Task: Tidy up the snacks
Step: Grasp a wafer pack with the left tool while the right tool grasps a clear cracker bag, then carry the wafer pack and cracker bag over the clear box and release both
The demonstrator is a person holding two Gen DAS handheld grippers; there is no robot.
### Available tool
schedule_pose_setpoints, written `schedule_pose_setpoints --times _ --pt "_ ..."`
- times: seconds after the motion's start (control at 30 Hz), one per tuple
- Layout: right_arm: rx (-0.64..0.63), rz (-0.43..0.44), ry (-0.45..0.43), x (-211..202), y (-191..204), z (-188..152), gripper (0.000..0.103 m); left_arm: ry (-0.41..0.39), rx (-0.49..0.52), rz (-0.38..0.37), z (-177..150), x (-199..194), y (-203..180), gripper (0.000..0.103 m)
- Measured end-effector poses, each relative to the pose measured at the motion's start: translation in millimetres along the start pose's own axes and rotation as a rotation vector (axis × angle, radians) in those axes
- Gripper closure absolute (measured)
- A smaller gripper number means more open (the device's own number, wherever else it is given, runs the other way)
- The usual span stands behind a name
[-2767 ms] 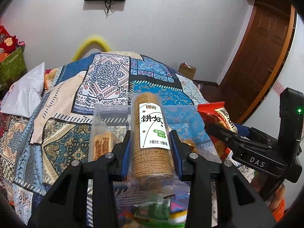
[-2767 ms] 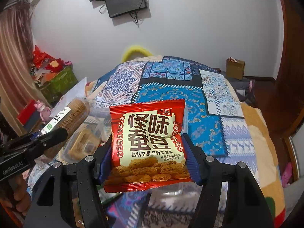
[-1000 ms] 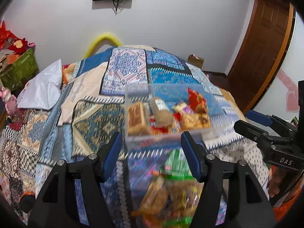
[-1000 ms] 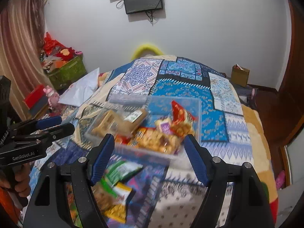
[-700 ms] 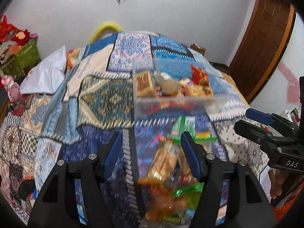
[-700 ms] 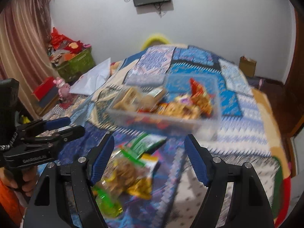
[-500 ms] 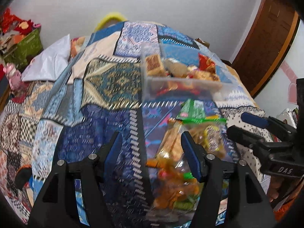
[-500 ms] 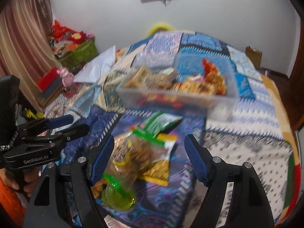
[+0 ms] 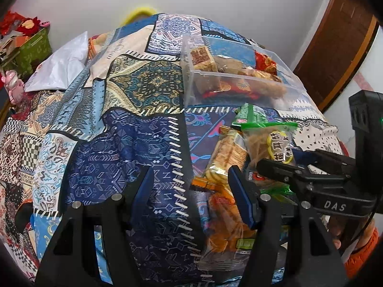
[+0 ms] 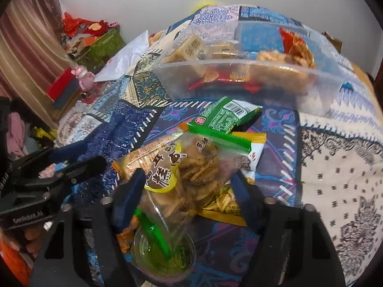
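Observation:
A clear plastic bin [image 9: 191,88] [image 10: 318,88] holding several snack packs stands on the patterned quilt. In front of it lies a pile of loose snacks: a green packet [image 10: 222,117] [image 9: 251,116], a clear bag of biscuits with a yellow label [image 10: 191,167] [image 9: 270,143], an orange-edged cracker pack [image 9: 227,153] and a yellow packet [image 10: 256,148]. My right gripper [image 10: 186,184] is open, its fingers on either side of the clear biscuit bag. My left gripper [image 9: 191,181] is open and empty over the quilt, just left of the pile.
A white plastic bag [image 9: 59,69] lies on the bed's far left. A green box with red items [image 10: 100,45] and a pink toy [image 10: 83,74] stand beside the bed. A brown door [image 9: 335,43] is at the right. A green-lidded clear cup [image 10: 165,251] lies under the right gripper.
Both grippers let go of their snacks into the bin, then pulled back and came down over the loose pile. The right gripper now straddles the clear biscuit bag.

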State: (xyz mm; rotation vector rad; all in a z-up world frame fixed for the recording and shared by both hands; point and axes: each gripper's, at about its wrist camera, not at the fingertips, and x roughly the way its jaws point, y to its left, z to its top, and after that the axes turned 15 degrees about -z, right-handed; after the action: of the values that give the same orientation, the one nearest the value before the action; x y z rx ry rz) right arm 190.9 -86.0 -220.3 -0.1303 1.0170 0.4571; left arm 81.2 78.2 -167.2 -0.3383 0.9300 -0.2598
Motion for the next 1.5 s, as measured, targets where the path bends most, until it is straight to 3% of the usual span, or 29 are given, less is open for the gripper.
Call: schedule_pose_setpoints --times 0.2,0.6,0.73,0.83,1.1,1.5 --pt "-0.014 -0.037 -0.069 -21 -5 -1 0.056 0.033 0.027 -0.023 7 17 -10 0.039" --pt "0.032 -0.123 -0.152 -47 -44 9 0.056 0.128 0.032 -0.071 20 73 -19 0.04" --pt "0.055 -0.13 -0.146 -46 -54 7 0.056 0.134 0.043 -0.071 20 81 -20 0.06" --pt "0.073 -0.129 -0.143 -46 -61 6 0.056 0.122 0.056 -0.076 19 78 -21 0.066" --pt "0.094 -0.129 -0.162 -53 -68 9 0.056 0.022 0.068 -0.048 18 38 -22 0.066" --pt "0.097 -0.143 -0.244 -71 -74 38 0.056 -0.151 0.086 -0.065 67 -5 -41 0.066"
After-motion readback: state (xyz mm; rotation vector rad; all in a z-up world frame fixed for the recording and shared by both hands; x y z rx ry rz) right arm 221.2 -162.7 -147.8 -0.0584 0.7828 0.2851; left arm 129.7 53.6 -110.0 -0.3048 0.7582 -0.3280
